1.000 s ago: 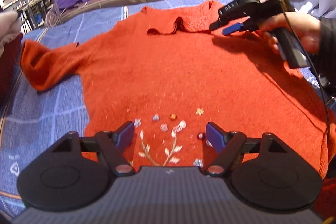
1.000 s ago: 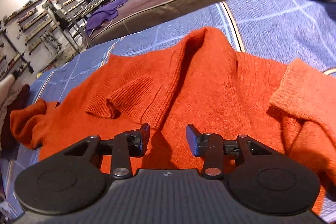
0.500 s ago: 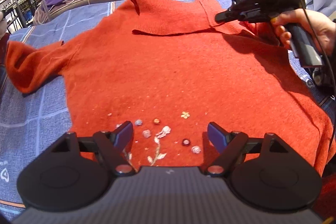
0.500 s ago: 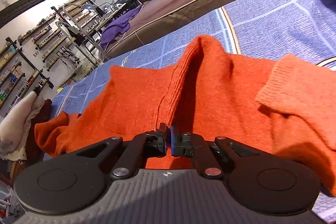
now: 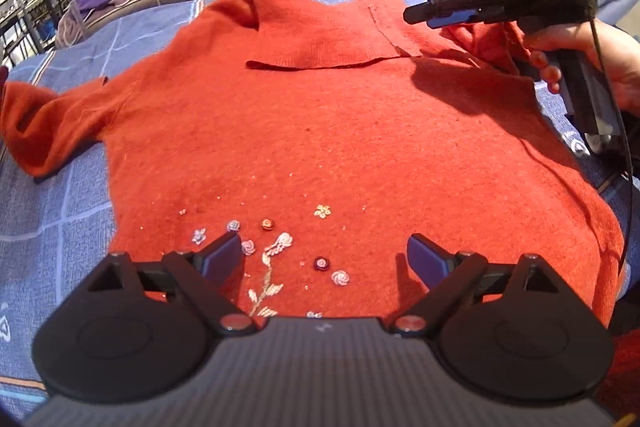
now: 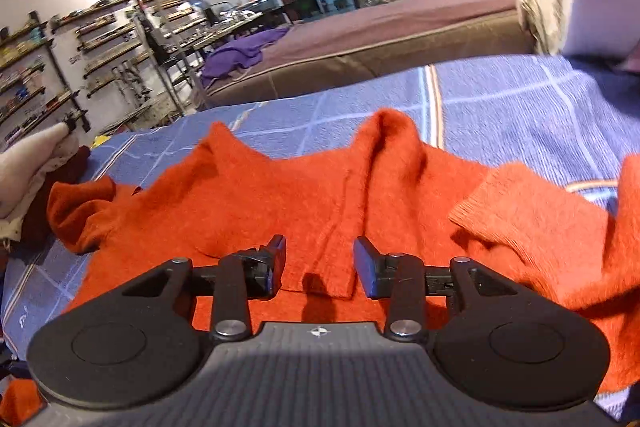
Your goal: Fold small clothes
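An orange-red sweater [image 5: 320,131] lies face up and spread on a blue checked cover [image 5: 52,219]. Its hem, sewn with small flowers [image 5: 276,247], is nearest in the left wrist view. My left gripper [image 5: 324,251] hovers over that hem, its jaws opening and gripping nothing. The folded-down collar [image 5: 320,39] lies flat at the far end. My right gripper [image 6: 320,251] is beside the collar's right end, and the left wrist view shows it [image 5: 424,17] there too. Its jaws are opening; the collar edge [image 6: 336,267] lies under the gap, unpressed. A sleeve [image 6: 532,211] is bunched at its right.
A person's hand [image 5: 592,55] holds the right gripper's handle, with a cable trailing down the sweater's right side. The left sleeve [image 5: 44,123] lies rumpled. A purple cloth [image 6: 244,51] rests on a brown couch behind. A pale cloth pile [image 6: 28,167] and wall shelves stand left.
The right gripper shut on the collar half a second ago and has let go, jaws apart again. The collar now lies flatter. The left gripper's jaws stand wider.
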